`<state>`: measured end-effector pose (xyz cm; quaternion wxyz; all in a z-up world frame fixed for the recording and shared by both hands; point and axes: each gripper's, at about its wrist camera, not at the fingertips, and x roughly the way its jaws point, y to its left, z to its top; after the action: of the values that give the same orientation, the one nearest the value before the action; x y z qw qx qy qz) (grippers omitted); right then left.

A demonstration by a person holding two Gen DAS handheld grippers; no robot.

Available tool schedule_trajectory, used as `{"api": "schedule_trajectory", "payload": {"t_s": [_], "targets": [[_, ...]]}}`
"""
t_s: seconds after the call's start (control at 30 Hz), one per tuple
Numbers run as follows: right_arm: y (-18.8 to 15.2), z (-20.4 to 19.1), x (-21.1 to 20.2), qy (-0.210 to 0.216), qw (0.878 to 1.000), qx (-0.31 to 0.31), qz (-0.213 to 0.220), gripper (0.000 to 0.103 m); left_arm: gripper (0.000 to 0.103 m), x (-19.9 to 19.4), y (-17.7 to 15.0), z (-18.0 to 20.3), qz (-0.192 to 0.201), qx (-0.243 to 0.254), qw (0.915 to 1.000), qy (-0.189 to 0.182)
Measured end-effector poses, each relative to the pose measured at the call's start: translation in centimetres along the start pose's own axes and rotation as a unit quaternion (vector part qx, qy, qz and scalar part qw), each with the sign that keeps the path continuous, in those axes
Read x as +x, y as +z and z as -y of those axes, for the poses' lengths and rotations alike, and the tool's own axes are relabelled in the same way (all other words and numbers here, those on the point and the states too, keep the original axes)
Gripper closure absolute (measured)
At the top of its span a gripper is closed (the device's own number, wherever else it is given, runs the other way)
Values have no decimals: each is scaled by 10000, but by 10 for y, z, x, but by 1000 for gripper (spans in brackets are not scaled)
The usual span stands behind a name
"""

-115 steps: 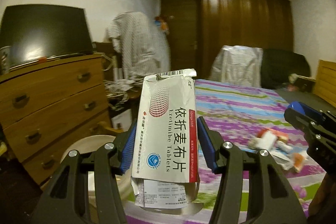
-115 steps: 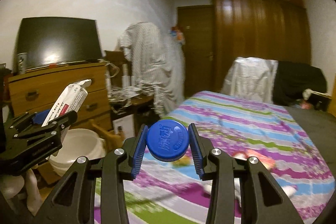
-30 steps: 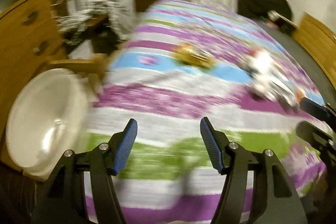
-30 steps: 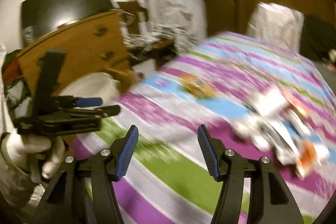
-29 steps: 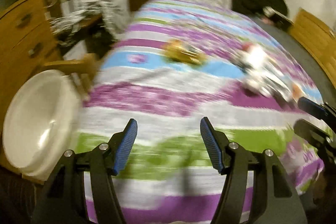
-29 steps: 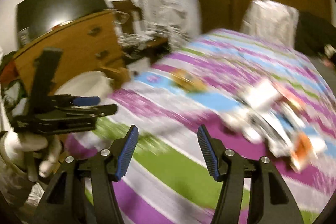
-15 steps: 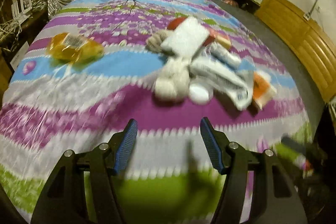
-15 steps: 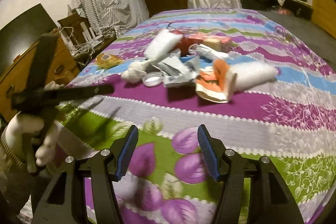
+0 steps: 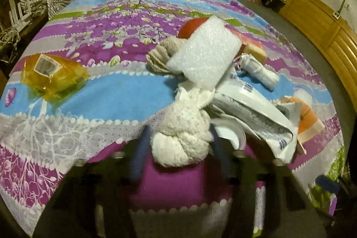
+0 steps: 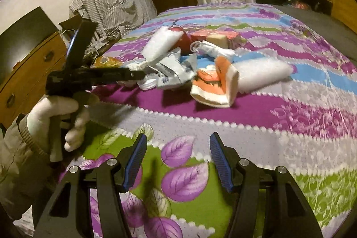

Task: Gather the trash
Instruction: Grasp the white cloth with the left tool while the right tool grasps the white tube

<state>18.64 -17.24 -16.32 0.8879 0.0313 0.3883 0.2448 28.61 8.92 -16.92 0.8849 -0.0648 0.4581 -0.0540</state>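
Observation:
A heap of trash lies on the striped bedspread (image 9: 116,99). In the left wrist view a knotted white cloth wad (image 9: 183,133) lies right between the blurred open fingers of my left gripper (image 9: 178,148). Behind it are a white foam block (image 9: 205,55), a crumpled white wrapper (image 9: 252,113), a white lid (image 9: 229,133) and an orange-and-white carton (image 9: 308,119). A yellow plastic bag (image 9: 51,75) lies apart at the left. My right gripper (image 10: 177,160) is open and empty above the bedspread, short of the heap (image 10: 183,64). The left gripper also shows in the right wrist view (image 10: 131,75).
A red round thing (image 9: 191,26) and a rolled white bag (image 9: 258,70) sit behind the foam. A second foam piece (image 10: 261,73) lies at the heap's right. A wooden dresser (image 10: 26,66) stands left of the bed, a wooden frame (image 9: 323,21) at the right.
Both grippers dropped what they held, turned from the basin toward the bed and closed in on the heap. My left gripper now reaches the white cloth wad.

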Motion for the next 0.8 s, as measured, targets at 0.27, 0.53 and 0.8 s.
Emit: {"api": "schedule_trajectory", "payload": {"t_s": [0.27,0.53,0.8], "targets": [[78,-14,41,-125,9951,-966,-144,43,65,-26,-21,-21,-92,42,9998,182],[141,-27,150,-334,9746,-1543,-1590,43,42,-19,-17,-16,-243,333,9989,239],[146,-22,171,-434,9680,-1587,-1895,43,42,-10,-14,-19,-261,327,9988,233]]}}
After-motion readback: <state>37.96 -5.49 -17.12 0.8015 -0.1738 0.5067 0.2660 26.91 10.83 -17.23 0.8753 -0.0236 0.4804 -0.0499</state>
